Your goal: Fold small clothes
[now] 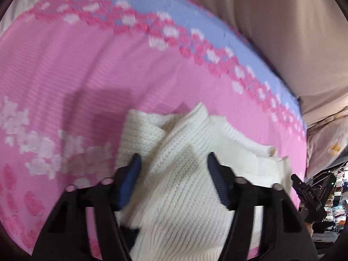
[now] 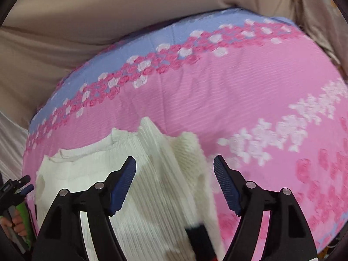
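Both my hand-held grippers, left [image 1: 173, 163] and right [image 2: 175, 163], hang with jaws apart over the white knit [image 1: 184, 184], left more squarely over it.

Beyond the white knit garment [image 2: 139, 195], which alone lies near the pink floral bedspread's [image 2: 228, 100] near edge, bare bedspread runs to the blue far edge, where beige fabric [image 2: 87, 21] rises.

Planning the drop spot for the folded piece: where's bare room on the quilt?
Free: the pink quilt between the white knit garment and the rose band, and the stretch right of the garment. Crowded: the near edge, where the left gripper and right gripper hang open over the knit.
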Demonstrator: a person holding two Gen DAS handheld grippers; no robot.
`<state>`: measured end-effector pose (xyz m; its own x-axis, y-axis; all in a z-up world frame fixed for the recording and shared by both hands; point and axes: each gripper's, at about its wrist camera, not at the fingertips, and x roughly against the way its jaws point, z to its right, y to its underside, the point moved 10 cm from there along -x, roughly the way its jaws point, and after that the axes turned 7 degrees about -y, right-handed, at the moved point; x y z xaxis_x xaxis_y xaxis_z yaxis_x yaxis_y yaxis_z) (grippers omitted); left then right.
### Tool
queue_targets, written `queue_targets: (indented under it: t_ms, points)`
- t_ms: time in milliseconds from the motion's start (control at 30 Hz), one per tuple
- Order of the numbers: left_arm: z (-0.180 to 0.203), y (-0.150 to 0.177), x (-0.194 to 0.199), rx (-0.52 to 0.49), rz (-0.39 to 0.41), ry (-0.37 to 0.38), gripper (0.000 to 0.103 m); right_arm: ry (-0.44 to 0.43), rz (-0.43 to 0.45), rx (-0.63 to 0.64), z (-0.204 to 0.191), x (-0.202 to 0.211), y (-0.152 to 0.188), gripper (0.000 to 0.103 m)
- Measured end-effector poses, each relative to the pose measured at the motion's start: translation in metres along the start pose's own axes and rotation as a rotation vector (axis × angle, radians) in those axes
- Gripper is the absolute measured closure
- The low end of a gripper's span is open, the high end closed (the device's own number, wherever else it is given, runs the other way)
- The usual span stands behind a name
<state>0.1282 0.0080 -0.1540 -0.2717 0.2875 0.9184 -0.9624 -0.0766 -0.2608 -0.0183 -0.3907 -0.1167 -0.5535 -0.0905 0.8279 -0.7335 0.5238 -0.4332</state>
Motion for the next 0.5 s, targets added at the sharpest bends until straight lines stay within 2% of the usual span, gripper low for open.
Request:
queue_targets:
  t_ms: [33,100,200,233,300,333,367,433,467,500]
  points:
    - [0.001,-0.001,-0.008,-0.018,-0.006,-0.018,0.096,0.002,-0.015,-0.003,-0.001,-0.013,0.002,0.053]
    - [0.001,-0.006,-0.002,-0.025,0.023,-0.024,0.096,0.02,-0.042,-0.002,0.0,-0.025,0.007,0.084]
    - [0.001,-0.022,0.018,-0.027,0.085,-0.042,0.096,-0.039,0.032,-0.047,0.001,-0.003,-0.006,0.091]
    - [-0.003,-0.027,0.018,-0.024,0.086,-0.055,0.096,-0.043,0.069,-0.059,0.004,0.009,-0.013,0.101]
    - [-0.01,-0.03,0.006,-0.021,0.064,-0.093,0.096,-0.017,0.111,-0.08,0.018,0.019,-0.025,0.103]
    - [-0.013,-0.028,-0.004,-0.026,0.042,-0.105,0.096,0.025,0.11,-0.106,0.035,0.016,-0.028,0.103]
    - [-0.015,-0.024,-0.014,-0.036,0.018,-0.106,0.096,0.044,0.078,-0.129,0.05,0.006,-0.026,0.103]
    - [-0.011,-0.024,-0.012,-0.054,0.046,-0.11,0.094,0.057,-0.053,-0.192,0.074,-0.024,-0.009,0.103]
    - [-0.006,-0.023,-0.006,-0.057,0.061,-0.09,0.092,0.071,-0.05,-0.209,0.078,-0.022,-0.005,0.102]
    - [-0.003,-0.021,0.0,-0.056,0.07,-0.065,0.092,0.047,-0.023,-0.209,0.072,-0.013,-0.004,0.094]
